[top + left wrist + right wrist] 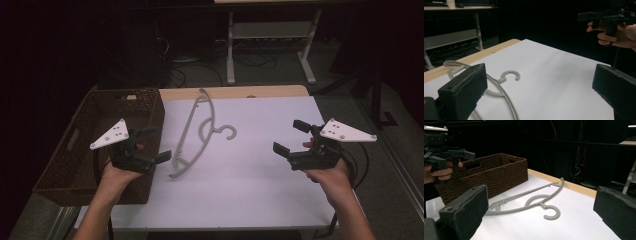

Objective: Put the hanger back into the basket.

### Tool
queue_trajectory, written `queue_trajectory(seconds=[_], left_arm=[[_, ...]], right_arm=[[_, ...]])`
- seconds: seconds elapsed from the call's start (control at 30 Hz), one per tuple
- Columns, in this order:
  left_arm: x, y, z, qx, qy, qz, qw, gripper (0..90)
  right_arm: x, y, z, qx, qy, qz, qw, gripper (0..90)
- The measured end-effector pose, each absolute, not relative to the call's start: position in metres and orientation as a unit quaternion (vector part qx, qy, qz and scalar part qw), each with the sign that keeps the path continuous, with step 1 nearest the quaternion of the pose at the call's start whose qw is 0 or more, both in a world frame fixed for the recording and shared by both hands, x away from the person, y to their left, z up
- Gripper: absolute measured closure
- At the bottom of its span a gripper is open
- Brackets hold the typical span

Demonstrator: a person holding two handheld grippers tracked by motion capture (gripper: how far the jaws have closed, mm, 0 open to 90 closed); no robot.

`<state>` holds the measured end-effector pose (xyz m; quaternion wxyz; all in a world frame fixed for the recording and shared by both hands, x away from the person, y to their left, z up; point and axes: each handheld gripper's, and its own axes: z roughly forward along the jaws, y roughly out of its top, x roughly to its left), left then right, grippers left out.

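Dark room all around you, with a white table top (pixel 260 165) lit in the middle and a strip of bare wood along its far edge. Nothing has been picked up yet: the grey hanger (pixel 197 132) lies flat on the white surface, a little left of centre, its hook curling toward three o'clock and its long arm running from twelve down to seven o'clock. In the right gripper view the hanger (pixel 529 202) rests just beside the brown basket (pixel 491 173), apart from its wall.

Your left gripper (pixel 150 145) hangs above the basket's near right corner, jaws spread wide with nothing between them; the hanger sits at its three o'clock, close by. Your right gripper (pixel 290 137) hovers near the table's right edge, jaws likewise spread and empty, with the hanger well apart at its nine o'clock.

So the work looks to be at its start, by my reading: the reach, the grasp and any placing all remain.

For room, you have open white surface between the two grippers and in front of the hanger. Mind the basket (pixel 100 140) wall at nine o'clock of the hanger, and the table's edge at your right hand's four o'clock.
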<state>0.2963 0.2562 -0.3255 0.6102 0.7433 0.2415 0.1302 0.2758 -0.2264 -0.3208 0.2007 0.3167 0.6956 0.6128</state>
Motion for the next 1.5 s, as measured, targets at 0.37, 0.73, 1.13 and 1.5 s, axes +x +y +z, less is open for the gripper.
queue_trajectory(seconds=[0.37, 0.73, 1.13, 1.5], left_arm=[[0.296, 0.243, -0.317, 0.755, 0.242, 0.127, 0.596, 0.0], [0.297, 0.211, -0.322, 0.774, 0.230, 0.112, 0.579, 0.0], [0.311, 0.184, -0.341, 0.793, 0.236, 0.099, 0.552, 0.0], [0.335, 0.162, -0.364, 0.809, 0.254, 0.105, 0.519, 0.0]], right_arm=[[0.273, -0.221, -0.327, 0.322, 0.714, 0.588, 0.202, 0.0], [0.268, -0.216, -0.352, 0.330, 0.736, 0.561, 0.189, 0.0], [0.260, -0.220, -0.378, 0.346, 0.743, 0.544, 0.179, 0.0], [0.258, -0.221, -0.385, 0.349, 0.746, 0.540, 0.177, 0.0]])
